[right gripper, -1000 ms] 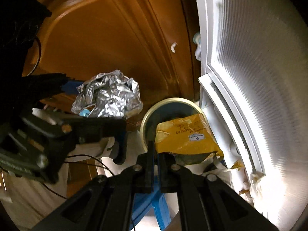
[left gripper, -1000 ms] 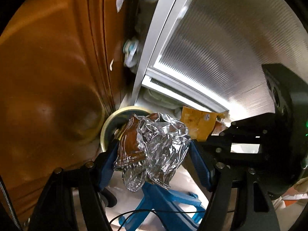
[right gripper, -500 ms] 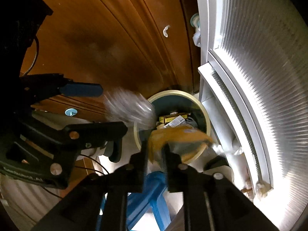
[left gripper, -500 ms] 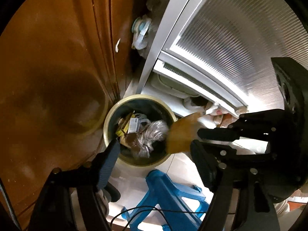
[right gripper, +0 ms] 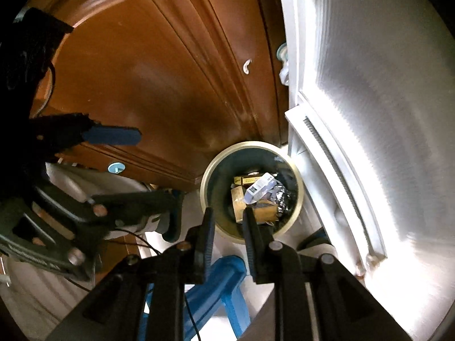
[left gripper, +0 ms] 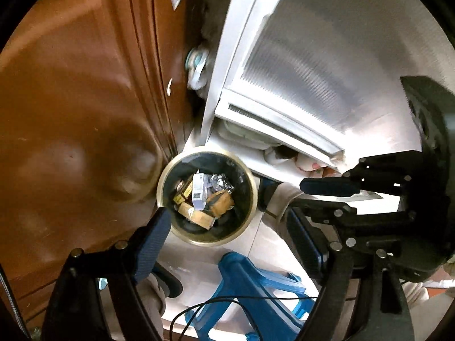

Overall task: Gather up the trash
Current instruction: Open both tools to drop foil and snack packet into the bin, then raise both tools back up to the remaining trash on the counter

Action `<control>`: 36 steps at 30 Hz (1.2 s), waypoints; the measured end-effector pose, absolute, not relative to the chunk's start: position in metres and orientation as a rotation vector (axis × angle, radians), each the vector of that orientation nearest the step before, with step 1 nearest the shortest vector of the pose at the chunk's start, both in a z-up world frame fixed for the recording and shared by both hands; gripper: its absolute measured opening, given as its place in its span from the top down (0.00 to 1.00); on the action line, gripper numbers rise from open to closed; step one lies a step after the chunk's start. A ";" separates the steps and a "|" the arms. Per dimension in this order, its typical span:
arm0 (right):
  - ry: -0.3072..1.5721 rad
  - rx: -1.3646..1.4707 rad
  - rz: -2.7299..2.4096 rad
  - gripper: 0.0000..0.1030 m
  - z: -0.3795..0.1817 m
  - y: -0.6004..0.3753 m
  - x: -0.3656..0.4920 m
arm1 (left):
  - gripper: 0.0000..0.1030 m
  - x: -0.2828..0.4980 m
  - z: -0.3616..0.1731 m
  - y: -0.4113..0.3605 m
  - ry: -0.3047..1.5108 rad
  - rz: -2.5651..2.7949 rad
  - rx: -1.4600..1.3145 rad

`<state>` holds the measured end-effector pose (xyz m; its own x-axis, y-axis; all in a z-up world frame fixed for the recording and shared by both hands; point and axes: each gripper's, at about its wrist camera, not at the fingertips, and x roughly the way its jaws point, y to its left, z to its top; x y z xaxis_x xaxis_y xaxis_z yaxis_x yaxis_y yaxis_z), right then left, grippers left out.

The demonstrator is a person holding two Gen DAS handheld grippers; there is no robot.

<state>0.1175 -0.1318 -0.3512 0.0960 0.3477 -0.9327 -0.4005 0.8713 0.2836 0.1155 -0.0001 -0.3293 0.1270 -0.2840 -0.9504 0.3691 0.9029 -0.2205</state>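
Observation:
A round trash bin (left gripper: pixel 162 190) with a pale rim stands on the floor below both grippers; it also shows in the right wrist view (right gripper: pixel 295 170). Inside lie the crumpled foil ball (left gripper: pixel 219 182), the yellow-brown wrapper (left gripper: pixel 220 203), small boxes and a white packet (left gripper: pixel 199 190); the foil (right gripper: pixel 280 196) and wrapper (right gripper: pixel 263 213) show in the right view too. My left gripper (left gripper: pixel 227 227) is open and empty above the bin. My right gripper (right gripper: pixel 226 218) is open and empty above the bin's near rim; it shows at the right of the left view (left gripper: pixel 327 196).
A brown wooden door (left gripper: pixel 71 113) rises left of the bin. A white ribbed panel with a frame (left gripper: pixel 312 71) stands to the right. A blue plastic stool (left gripper: pixel 256 289) sits on the floor just below the bin. A thin black cable (left gripper: pixel 216 304) hangs over the stool.
My left gripper opened and the foil ball dropped into the bin. My right gripper opened and the yellow-brown wrapper fell in after it. Both grippers now hang empty above the bin.

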 end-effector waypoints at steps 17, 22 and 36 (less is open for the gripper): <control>1.108 -0.075 0.424 0.81 -0.190 -0.190 0.029 | 0.04 0.057 -0.182 -0.017 1.125 -0.579 0.056; 1.004 -0.086 0.401 0.81 -0.143 -0.194 0.011 | 0.04 0.052 -0.143 -0.021 1.050 -0.587 0.056; 0.801 -0.063 0.379 0.81 -0.037 -0.200 0.015 | 0.04 0.053 -0.034 -0.021 0.850 -0.618 0.032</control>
<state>0.0151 -0.2001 -0.0374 0.6324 0.3075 -0.7110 -0.3548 0.9309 0.0870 0.0530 -0.0212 -0.0340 0.4967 -0.4977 -0.7110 0.5222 0.8258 -0.2132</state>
